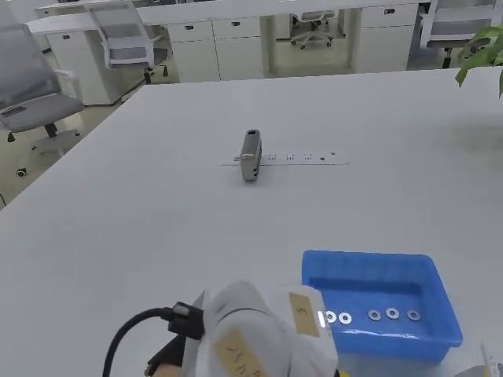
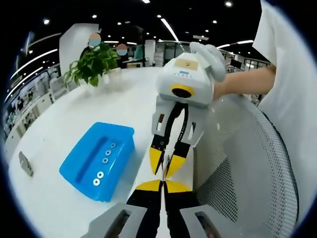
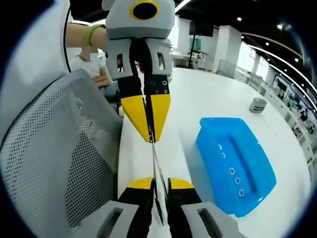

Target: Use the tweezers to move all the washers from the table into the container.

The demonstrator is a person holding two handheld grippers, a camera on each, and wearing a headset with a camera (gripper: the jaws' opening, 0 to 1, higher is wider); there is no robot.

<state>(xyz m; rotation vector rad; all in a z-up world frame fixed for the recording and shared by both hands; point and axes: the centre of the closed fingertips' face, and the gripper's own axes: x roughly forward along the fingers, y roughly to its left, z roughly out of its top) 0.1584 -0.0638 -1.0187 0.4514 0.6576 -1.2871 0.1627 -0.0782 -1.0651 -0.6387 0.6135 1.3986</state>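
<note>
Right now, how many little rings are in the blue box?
5. In the head view the washers lie in one row on the floor of the blue container: two close together at the left, three spread toward the right. Its near wall could hide more.

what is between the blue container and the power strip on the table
Nothing: in the head view the white table is bare between the blue container and the power strip.

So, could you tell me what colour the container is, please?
The container is bright blue, best seen in the head view.
</note>
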